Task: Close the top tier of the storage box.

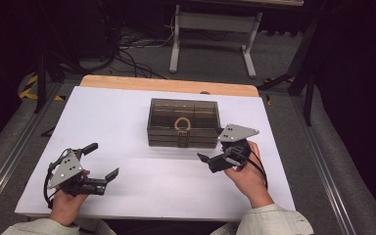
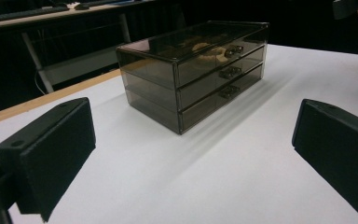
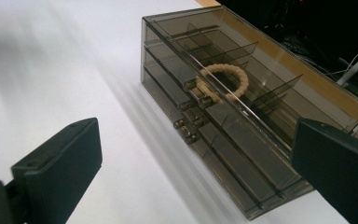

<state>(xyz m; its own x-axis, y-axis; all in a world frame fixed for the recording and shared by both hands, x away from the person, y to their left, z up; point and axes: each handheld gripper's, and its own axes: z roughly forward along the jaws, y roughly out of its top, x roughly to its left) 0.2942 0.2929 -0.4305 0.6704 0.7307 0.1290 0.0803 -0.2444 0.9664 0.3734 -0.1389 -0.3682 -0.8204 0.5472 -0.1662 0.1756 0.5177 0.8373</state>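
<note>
A smoked, see-through drawer box [image 1: 183,122] with three shallow drawers sits closed near the middle of the white table [image 1: 127,122], a little toward the far edge, its small knobs facing the person. Inside the top drawer, seen through the lid, lies a pale beaded bracelet [image 1: 182,123], curled into a ring in a middle compartment just behind the top knob; in the right gripper view the bracelet [image 3: 223,81] rests between thin dividers. The right gripper [image 1: 214,157] is held at about 5 o'clock from the box, just beside its front right corner, without touching it. Its jaws stand wide apart with nothing between them, and in the right gripper view the box [image 3: 261,126] runs slantwise ahead of them. The left gripper [image 1: 103,161] hovers well apart from the box, at about 8 o'clock from it, near the table's front left part. Its jaws are spread wide too and hold nothing; in the left gripper view the box [image 2: 196,74] stands ahead between them, across a bare stretch of table [image 2: 168,186]. Both hands come in from the near edge in pale sleeves. Beyond the table's wooden far edge [image 1: 166,84], at 12 o'clock, a white frame [image 1: 214,36] stands on the dark floor among loose cables [image 1: 127,51].
</note>
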